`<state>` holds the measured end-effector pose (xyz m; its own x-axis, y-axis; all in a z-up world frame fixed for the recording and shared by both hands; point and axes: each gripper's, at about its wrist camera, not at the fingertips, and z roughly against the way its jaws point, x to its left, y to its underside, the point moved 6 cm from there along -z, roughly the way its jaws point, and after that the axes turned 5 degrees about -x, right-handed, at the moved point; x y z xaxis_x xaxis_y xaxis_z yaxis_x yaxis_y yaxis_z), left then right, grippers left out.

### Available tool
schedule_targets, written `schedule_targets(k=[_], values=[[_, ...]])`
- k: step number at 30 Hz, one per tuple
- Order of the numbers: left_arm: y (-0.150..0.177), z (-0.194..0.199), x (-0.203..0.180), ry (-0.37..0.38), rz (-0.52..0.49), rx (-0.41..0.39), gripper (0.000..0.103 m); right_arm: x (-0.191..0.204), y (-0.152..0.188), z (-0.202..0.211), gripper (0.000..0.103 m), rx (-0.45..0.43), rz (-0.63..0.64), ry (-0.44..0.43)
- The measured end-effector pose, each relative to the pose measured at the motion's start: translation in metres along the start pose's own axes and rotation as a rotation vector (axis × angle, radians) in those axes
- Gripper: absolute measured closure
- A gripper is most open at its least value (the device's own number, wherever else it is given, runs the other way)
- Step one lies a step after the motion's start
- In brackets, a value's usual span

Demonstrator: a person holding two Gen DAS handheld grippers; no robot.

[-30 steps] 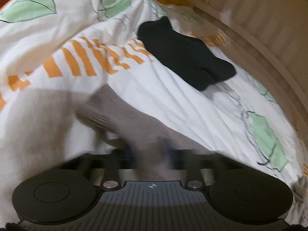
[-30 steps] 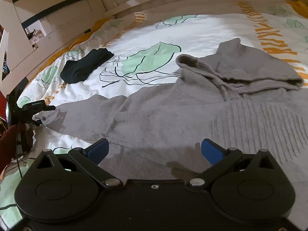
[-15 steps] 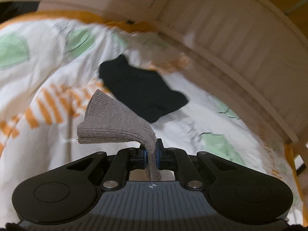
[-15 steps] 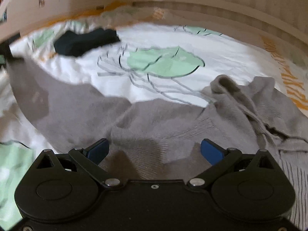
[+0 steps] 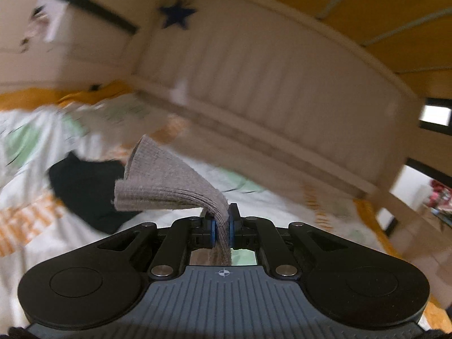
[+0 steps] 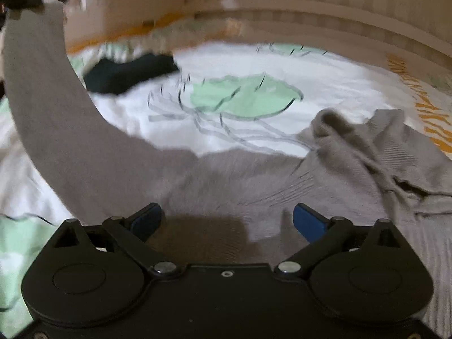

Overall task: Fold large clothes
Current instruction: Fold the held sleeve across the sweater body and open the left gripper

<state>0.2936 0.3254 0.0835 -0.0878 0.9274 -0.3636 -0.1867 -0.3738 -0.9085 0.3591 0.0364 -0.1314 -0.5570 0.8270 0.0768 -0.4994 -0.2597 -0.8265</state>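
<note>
A grey knitted hoodie [image 6: 254, 180] lies spread on the bed, its hood [image 6: 373, 141] crumpled at the right. My left gripper [image 5: 222, 226] is shut on the ribbed sleeve cuff [image 5: 161, 180], which flops over to the left above the pads. In the right wrist view that sleeve [image 6: 48, 113] rises in a long arc to the upper left, where the left gripper [image 6: 19, 0] shows at the frame corner. My right gripper [image 6: 226, 220] stands open just above the hoodie's body, with nothing between its blue pads.
A black garment [image 6: 127, 73] lies on the bedspread [image 6: 240, 99], printed with green leaves and orange stripes. A slatted wooden bed rail [image 5: 254, 90] bounds the far side, with cupboards [image 5: 70, 28] beyond it at the left.
My left gripper closed on the cuff and rose high off the bed, pulling the sleeve up with it. My right gripper shifted across the hoodie's body, still open.
</note>
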Motion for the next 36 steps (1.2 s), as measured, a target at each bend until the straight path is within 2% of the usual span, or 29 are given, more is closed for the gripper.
schedule_targets(k=[5, 10, 15, 23, 24, 26, 29, 31, 34, 36], values=[[0.005, -0.008, -0.074, 0.131, -0.056, 0.007, 0.095, -0.03, 0.003, 0.035, 0.003, -0.007, -0.063, 0.001], [0.039, -0.025, -0.148, 0.25, -0.11, 0.055, 0.095, -0.072, 0.014, 0.065, 0.003, -0.007, -0.144, 0.032], [0.104, -0.056, -0.207, 0.338, -0.099, 0.176, 0.095, -0.11, 0.023, 0.09, 0.003, -0.015, -0.205, 0.07], [0.215, -0.098, -0.265, 0.34, -0.137, 0.379, 0.093, -0.162, 0.043, 0.121, 0.003, -0.016, -0.348, 0.133], [0.229, -0.103, -0.27, 0.341, -0.154, 0.41, 0.091, -0.166, 0.046, 0.123, 0.003, -0.013, -0.361, 0.142], [0.249, -0.109, -0.281, 0.346, -0.168, 0.478, 0.063, -0.175, 0.052, 0.128, 0.003, -0.01, -0.391, 0.157], [0.256, -0.105, -0.288, 0.39, -0.174, 0.529, 0.046, -0.183, 0.059, 0.131, 0.003, -0.006, -0.428, 0.167], [0.257, -0.102, -0.3, 0.42, -0.206, 0.53, 0.035, -0.187, 0.062, 0.132, 0.003, -0.004, -0.441, 0.174], [0.249, -0.085, -0.308, 0.463, -0.282, 0.471, 0.031, -0.188, 0.065, 0.131, 0.003, 0.002, -0.451, 0.175], [0.24, -0.073, -0.308, 0.461, -0.349, 0.42, 0.03, -0.186, 0.064, 0.133, 0.003, 0.001, -0.449, 0.174]])
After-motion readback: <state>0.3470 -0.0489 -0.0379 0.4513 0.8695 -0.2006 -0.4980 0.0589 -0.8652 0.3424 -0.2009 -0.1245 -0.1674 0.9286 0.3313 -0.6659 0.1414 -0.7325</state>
